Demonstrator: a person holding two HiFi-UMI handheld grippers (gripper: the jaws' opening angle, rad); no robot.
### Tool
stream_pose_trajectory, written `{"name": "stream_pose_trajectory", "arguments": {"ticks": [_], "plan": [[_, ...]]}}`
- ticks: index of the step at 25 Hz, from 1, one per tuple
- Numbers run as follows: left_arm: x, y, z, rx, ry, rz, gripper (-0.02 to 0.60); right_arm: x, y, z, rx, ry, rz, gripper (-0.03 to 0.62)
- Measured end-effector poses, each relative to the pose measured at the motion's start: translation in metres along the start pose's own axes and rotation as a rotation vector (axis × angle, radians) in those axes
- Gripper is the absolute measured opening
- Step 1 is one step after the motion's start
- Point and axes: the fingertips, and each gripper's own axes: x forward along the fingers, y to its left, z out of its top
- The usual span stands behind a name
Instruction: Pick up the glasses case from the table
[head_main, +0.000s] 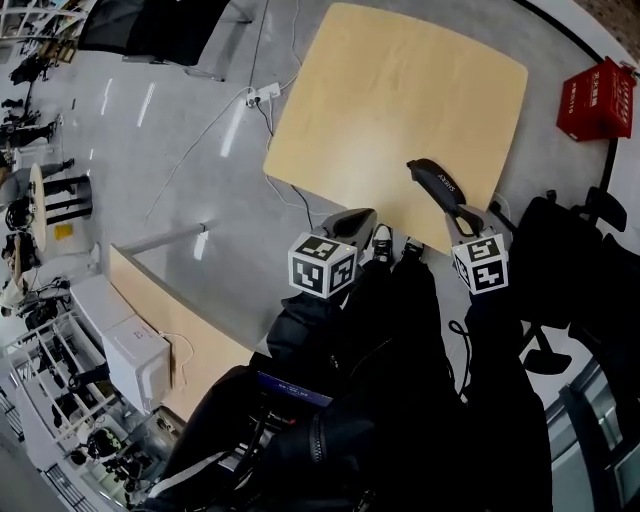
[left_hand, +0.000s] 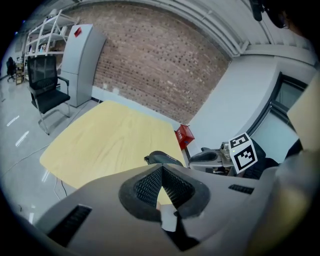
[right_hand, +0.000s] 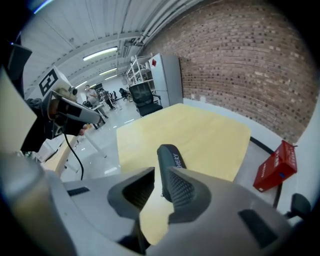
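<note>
The dark glasses case (head_main: 437, 180) lies lengthwise near the front right edge of the pale wooden table (head_main: 400, 90). My right gripper (head_main: 466, 222) is at its near end. In the right gripper view the case (right_hand: 170, 157) runs out from between the jaws, close along the right pad (right_hand: 182, 192). A strip of table shows between the case and the left pad, so the right gripper (right_hand: 160, 177) is open. My left gripper (head_main: 362, 217) hovers at the table's front edge, left of the case. Its jaws meet at the tips with nothing in them (left_hand: 161, 170), and the case (left_hand: 162, 157) shows just beyond.
A red box (head_main: 597, 98) stands on the floor past the table's right side. Cables and a power strip (head_main: 262, 95) lie on the floor to the left. A black chair (head_main: 570, 250) stands at the right, and a second wooden table (head_main: 170, 310) at the lower left.
</note>
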Motion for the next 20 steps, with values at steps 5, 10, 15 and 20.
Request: {"name": "stream_pose_trajectory", "arguments": {"ticks": [5, 10, 15, 20], "plan": [[0.008, 0.013, -0.011, -0.018, 0.021, 0.001, -0.002, 0.021, -0.012, -0.001, -0.038, 0.048, -0.033, 0.153], [0.012, 0.026, -0.025, -0.031, 0.074, 0.014, -0.002, 0.046, -0.023, -0.015, -0.113, 0.157, -0.056, 0.303], [0.013, 0.035, -0.039, -0.053, 0.110, 0.020, -0.002, 0.069, -0.027, -0.029, -0.205, 0.270, -0.025, 0.356], [0.010, 0.041, -0.045, -0.069, 0.110, 0.029, -0.002, 0.087, -0.029, -0.030, -0.246, 0.312, -0.015, 0.356]]}}
